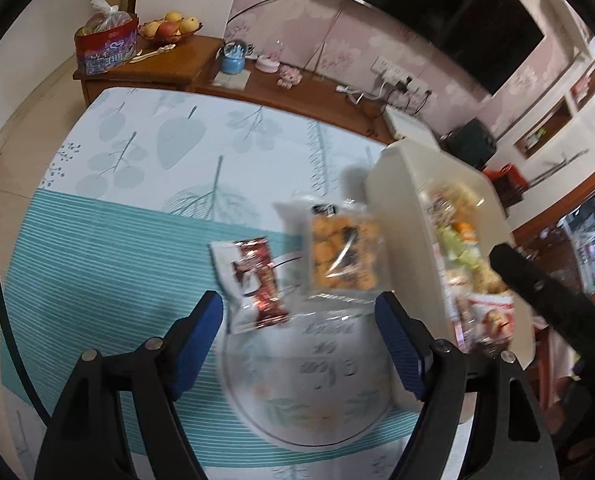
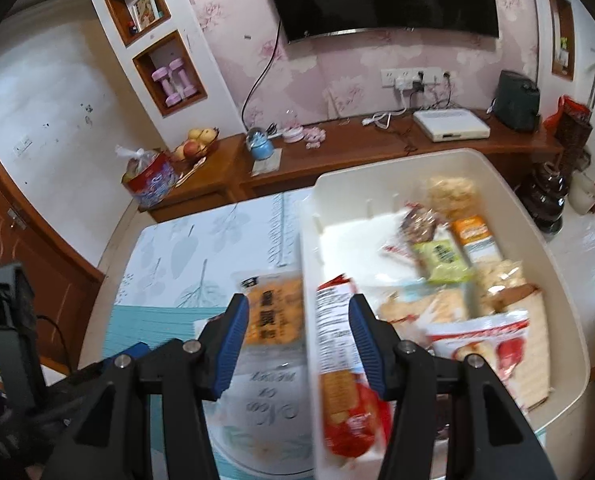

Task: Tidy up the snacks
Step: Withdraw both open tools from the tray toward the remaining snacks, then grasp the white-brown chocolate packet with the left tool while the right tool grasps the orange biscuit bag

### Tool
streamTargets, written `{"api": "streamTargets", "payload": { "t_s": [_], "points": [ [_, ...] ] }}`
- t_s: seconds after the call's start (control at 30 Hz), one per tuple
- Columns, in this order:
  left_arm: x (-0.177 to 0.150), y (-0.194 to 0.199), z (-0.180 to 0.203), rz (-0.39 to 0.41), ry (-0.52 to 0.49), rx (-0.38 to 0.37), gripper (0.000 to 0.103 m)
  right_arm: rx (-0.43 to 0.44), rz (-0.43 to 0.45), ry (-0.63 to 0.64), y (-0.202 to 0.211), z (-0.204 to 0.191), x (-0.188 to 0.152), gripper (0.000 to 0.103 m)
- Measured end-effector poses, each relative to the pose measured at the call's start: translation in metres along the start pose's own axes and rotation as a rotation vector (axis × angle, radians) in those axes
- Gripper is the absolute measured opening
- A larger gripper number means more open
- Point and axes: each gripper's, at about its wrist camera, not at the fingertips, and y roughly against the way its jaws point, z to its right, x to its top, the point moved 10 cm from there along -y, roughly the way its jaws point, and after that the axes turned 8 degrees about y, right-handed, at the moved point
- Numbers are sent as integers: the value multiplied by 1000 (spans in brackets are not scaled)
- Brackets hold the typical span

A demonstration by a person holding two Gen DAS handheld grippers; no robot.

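Note:
A cream plastic bin (image 2: 569, 320) stands on the right of the table and holds several snack packets (image 2: 441, 264). On the tablecloth left of it lie a clear packet of orange snacks (image 1: 343, 254), also in the right wrist view (image 2: 273, 312), and a dark red wrapped packet (image 1: 257, 280). My left gripper (image 1: 299, 312) is open and empty above these two. My right gripper (image 2: 297, 316) is open over the bin's left wall, with a red and white packet (image 2: 339, 364) lying between its fingers, not clamped.
A table with a teal striped and leaf-print cloth (image 1: 137, 168) carries everything. Behind it runs a wooden sideboard (image 2: 377, 148) with a fruit bowl (image 1: 169, 26), a red bag (image 1: 105, 46), a blue cup (image 1: 231, 60) and a white box (image 2: 451, 124). The right gripper's body shows at the right of the left wrist view (image 1: 553, 300).

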Motion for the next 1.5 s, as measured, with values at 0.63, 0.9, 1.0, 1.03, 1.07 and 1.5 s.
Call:
{"api": "streamTargets", "payload": {
  "t_s": [0.63,0.9,1.0,1.03,1.07,1.5],
  "points": [
    [-13,-75,-26,-137,-67,165,77,-9,-120,-121,-36,-13,-20,65],
    [-11,-81,-25,-137,-80,113,73,-25,-145,-133,-47,-12,-23,66],
    [-10,-81,-23,-145,-83,84,71,-30,-147,-137,-48,-15,-24,69],
    [-10,-82,-24,-146,-83,81,71,-32,-150,-139,-49,-17,-24,71],
    [-8,-81,-26,-140,-84,79,71,-35,-150,-142,-49,-17,-24,72],
    [5,-86,-44,-147,-108,60,64,-104,-181,-154,-63,-39,-26,73]
  ]
}}
